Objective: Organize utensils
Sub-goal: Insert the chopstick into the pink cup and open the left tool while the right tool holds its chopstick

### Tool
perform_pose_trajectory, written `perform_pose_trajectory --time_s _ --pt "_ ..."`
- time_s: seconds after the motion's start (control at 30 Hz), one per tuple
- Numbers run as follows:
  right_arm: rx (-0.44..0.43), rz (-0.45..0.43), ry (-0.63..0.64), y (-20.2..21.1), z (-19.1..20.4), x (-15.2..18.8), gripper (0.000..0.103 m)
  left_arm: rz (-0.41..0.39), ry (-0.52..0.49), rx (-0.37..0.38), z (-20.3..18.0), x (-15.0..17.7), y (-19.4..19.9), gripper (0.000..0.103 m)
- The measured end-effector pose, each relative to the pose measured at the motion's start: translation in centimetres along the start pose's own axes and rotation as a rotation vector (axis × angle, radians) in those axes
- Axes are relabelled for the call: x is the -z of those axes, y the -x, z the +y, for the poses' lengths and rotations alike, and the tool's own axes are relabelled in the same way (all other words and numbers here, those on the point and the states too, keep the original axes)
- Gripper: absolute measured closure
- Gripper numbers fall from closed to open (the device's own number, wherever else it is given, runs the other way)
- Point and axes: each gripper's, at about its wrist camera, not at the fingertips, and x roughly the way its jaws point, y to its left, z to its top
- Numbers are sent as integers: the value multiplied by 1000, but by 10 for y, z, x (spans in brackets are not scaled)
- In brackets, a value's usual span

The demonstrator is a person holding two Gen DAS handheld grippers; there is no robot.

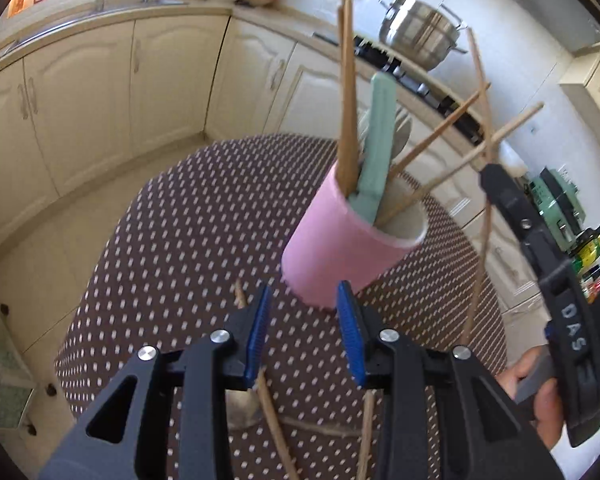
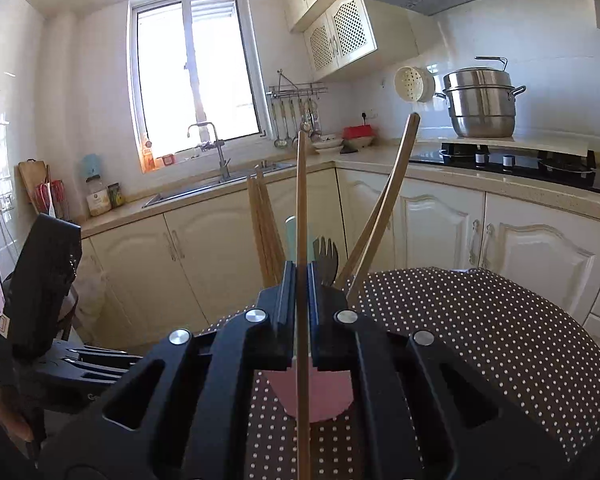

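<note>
A pink utensil cup (image 1: 340, 248) stands on the dotted brown table (image 1: 188, 248). It holds wooden chopsticks (image 1: 348, 92), a mint-green handle (image 1: 378, 140) and a metal fork. My left gripper (image 1: 306, 320) is open and empty, just in front of the cup. Loose wooden chopsticks (image 1: 276, 432) and a spoon lie on the table under it. My right gripper (image 2: 301, 276) is shut on a single wooden chopstick (image 2: 301, 184) held upright above and to the right of the cup (image 2: 320, 398). That chopstick also shows in the left wrist view (image 1: 480, 248).
The right gripper body (image 1: 540, 256) and a hand are at the right of the left view. Cream cabinets (image 1: 80, 92) run behind the table. A steel pot (image 2: 480, 100) sits by the hob (image 2: 512, 164). A sink (image 2: 220, 184) is under the window.
</note>
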Motion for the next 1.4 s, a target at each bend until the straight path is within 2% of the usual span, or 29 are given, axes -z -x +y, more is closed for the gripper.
perform_pose_trajectory --time_s 0.13,0.33,0.43,0.47,0.57,0.67,0.83,1.03,1.27,1.4 --pt "0 35 3 11 5 15 97 128 5 -62 6 18 -22 69" --pt "-1 54 -2 19 9 23 97 225 -20 -146 8 30 -52 70" --pt "-3 55 -4 18 9 20 97 221 -38 -180 5 28 -58 80" --pt "-3 55 -4 18 9 20 97 221 -47 -187 4 27 -60 92" --pt "-2 58 -7 16 8 19 97 213 -66 -195 3 20 -64 96" --pt "4 57 -15 13 5 19 97 150 -56 -165 -4 11 -58 97" --pt "-2 31 -17 11 4 13 97 -67 -72 -83 -18 -13 -6 97" --pt "-22 -38 -17 6 3 -2 97 -275 -137 3 -46 -44 45 97" --pt "-49 -135 -32 -12 -2 -21 97 -504 -204 21 -79 -68 89 97" --pt "-53 -182 -47 -23 -8 -31 97 -598 -208 46 -97 -85 105 97"
